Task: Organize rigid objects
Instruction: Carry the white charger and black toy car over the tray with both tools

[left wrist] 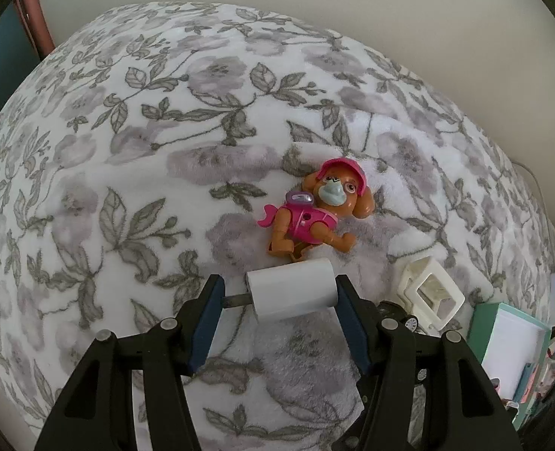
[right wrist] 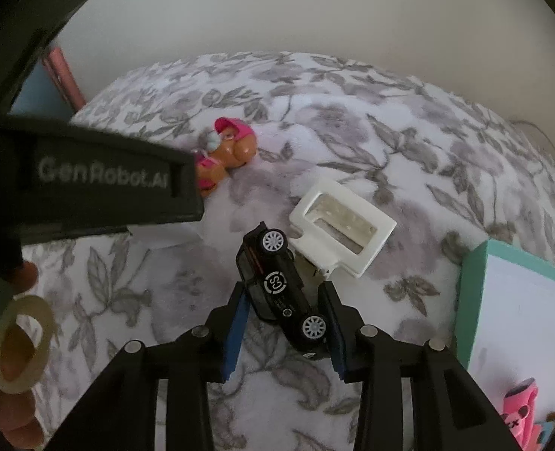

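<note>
A: Left wrist view first: what are the fingers doing?

B: The left gripper [left wrist: 279,293] is clamping a smooth white cylinder [left wrist: 291,288] end to end. One blue pad is pressing its flat right face, and a thin dark pin sticking out of its left end is meeting the other pad. It is hanging just over the fuzzy blanket [left wrist: 127,173], a plush white cover printed with grey leaves and mauve flowers.

A: And the right one?

B: The right gripper [right wrist: 285,302] is standing loose around a glossy black toy car [right wrist: 283,293] with silver spoked wheels and a round white emblem on its side. The car is lying tilted between the fingers; its rear end is leaning against the right pad, and a gap is showing at the left pad. No earlier picture is given, so I am only calling it released.

A: Further out?

B: A hard plastic puppy figure [left wrist: 315,206], orange with a pink cap and vest, is lying on its back beyond the cylinder. A cream rectangular plastic frame [right wrist: 343,229] is sitting just past the car. A mint-edged box [right wrist: 472,300] is getting cut off at the right rim; its pink contents are too blurred to name.

A: Anything hidden?

B: The left tool's dark body is blocking the right wrist view's left side, covering part of the puppy.
</note>
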The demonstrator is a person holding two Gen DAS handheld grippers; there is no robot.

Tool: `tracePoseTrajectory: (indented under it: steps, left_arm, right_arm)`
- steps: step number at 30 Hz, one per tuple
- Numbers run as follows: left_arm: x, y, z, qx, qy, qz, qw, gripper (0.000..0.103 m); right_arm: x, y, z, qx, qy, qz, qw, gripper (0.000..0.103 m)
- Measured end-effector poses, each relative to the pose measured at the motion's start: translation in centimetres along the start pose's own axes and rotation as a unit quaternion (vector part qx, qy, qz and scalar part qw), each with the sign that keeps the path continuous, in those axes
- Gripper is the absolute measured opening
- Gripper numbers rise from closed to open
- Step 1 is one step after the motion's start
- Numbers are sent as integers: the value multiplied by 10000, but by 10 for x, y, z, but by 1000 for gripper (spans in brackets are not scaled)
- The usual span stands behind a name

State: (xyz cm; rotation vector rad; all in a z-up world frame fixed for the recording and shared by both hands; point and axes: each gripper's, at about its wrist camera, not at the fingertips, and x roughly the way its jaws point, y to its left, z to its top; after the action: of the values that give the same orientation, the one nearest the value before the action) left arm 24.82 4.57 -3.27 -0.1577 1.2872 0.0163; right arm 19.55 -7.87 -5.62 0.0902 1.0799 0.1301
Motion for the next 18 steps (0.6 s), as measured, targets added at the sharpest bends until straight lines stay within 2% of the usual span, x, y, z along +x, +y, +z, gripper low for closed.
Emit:
tracePoseTrajectory:
  steps: [13, 15, 18]
  left_arm:
    - [0, -1, 0, 64, -22, 70, 10000, 61]
    - [0, -1, 0, 73, -22, 73, 9999, 61]
    - [1, -1, 0, 65, -21, 70, 10000, 61]
  right_arm:
    - [1, 3, -2, -22, -112, -35, 9999, 42]
    - [0, 2, -2, 45, -128, 41, 9999, 32]
    - [-2, -2, -2, 136, -130, 99, 9998, 30]
